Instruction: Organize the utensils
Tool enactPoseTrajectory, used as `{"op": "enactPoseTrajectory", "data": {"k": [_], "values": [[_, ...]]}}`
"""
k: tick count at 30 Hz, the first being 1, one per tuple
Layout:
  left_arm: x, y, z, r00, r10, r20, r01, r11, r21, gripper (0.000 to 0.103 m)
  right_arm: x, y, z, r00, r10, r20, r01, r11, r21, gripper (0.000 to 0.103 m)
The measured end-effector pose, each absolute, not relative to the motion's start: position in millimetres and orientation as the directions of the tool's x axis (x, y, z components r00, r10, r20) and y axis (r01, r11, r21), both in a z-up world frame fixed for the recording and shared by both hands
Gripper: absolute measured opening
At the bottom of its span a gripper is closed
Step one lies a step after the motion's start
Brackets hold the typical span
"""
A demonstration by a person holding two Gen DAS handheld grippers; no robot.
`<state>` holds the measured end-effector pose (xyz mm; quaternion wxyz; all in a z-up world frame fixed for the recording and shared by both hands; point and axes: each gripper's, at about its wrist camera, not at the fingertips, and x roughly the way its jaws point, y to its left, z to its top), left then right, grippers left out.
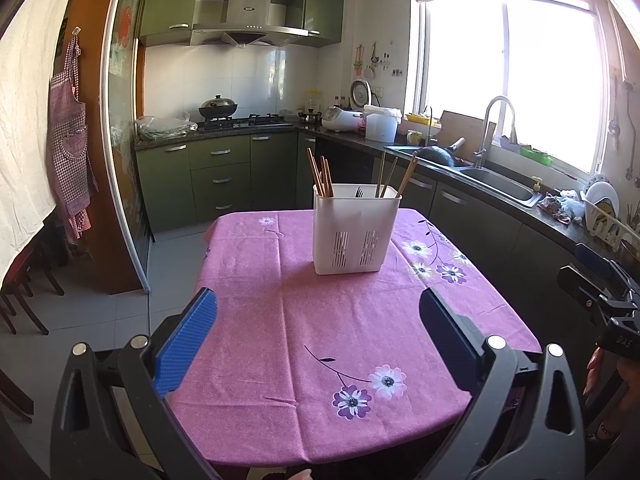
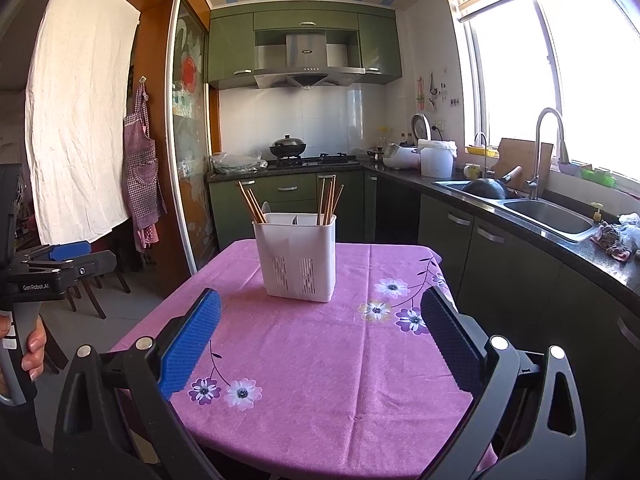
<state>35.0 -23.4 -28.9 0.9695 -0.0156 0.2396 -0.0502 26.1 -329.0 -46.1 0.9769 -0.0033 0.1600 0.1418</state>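
Green kitchen cabinets line the far wall under a steel range hood, with a lidded wok on the stove and a sink below the bright window. Nearer the cameras, a table draped in a pink floral tablecloth carries a white plastic utensil holder, upright toward the far end of the cloth. Wooden chopsticks lean out of its left compartment, more chopsticks out of its right one, and a dark fork tip shows in the middle. The left gripper hovers over the near half of the table, blue pads wide apart and holding nothing. The right gripper hovers likewise, its jaws spread and empty, well short of the holder
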Motion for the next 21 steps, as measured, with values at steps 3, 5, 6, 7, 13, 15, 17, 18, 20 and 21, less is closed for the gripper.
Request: {"op": "enactPoseTrajectory", "data": {"k": [3,5,6,7,13,15,17,18,20,21], "values": [[35.3,-23.4,-28.8,0.88,-0.105,-0.464,0.09,0.994,-0.055,0.096,26.2,-328.7,-46.3,0.908,0.278,-0.314,-0.28,0.959,0.042,0.098],[35.2,-23.5,-28.8,0.88,-0.104,-0.464,0.089,0.995,-0.054,0.096,26.6,-329.4,-46.4,0.908,0.278,-0.313,-0.279,0.959,0.042,0.098],[35.2,-23.5,-28.7,0.88,-0.104,-0.463,0.089,0.995,-0.054,0.096,26.6,-329.3,-46.4,0.908,0.278,-0.313,-0.279,0.959,0.042,0.098],[35.3,-23.5,-28.7,0.88,-0.105,-0.464,0.09,0.994,-0.054,0.096,26.5,-329.6,-47.0,0.908,0.278,-0.313,-0.279,0.959,0.042,0.098],[34.8,-24.3,-30.0,0.879,-0.106,-0.465,0.093,0.994,-0.052,0.096,26.8,-329.5,-47.6,0.908,0.277,-0.315,-0.28,0.959,0.039,0.098],[34.4,-24.4,-30.4,0.879,-0.104,-0.465,0.091,0.995,-0.051,0.096,26.7,-329.7,-47.6,0.908,0.279,-0.314,-0.281,0.959,0.04,0.098],[34.9,-24.9,-30.5,0.878,-0.105,-0.467,0.091,0.994,-0.053,0.096,26.8,-329.5,-47.9,0.908,0.279,-0.314,-0.281,0.959,0.04,0.098],[35.0,-24.9,-30.5,0.877,-0.108,-0.467,0.093,0.994,-0.055,0.096,26.8,-329.5,-47.9,0.908,0.278,-0.314,-0.28,0.959,0.039,0.098],[35.7,-24.2,-31.5,0.872,-0.124,-0.474,0.103,0.992,-0.069,0.096,27.2,-329.8,-48.5,0.907,0.278,-0.316,-0.28,0.959,0.038,0.098],[36.0,-23.7,-32.0,0.868,-0.132,-0.478,0.108,0.991,-0.078,0.096,27.6,-329.6,-48.9,0.907,0.277,-0.317,-0.28,0.959,0.038,0.098]]}}
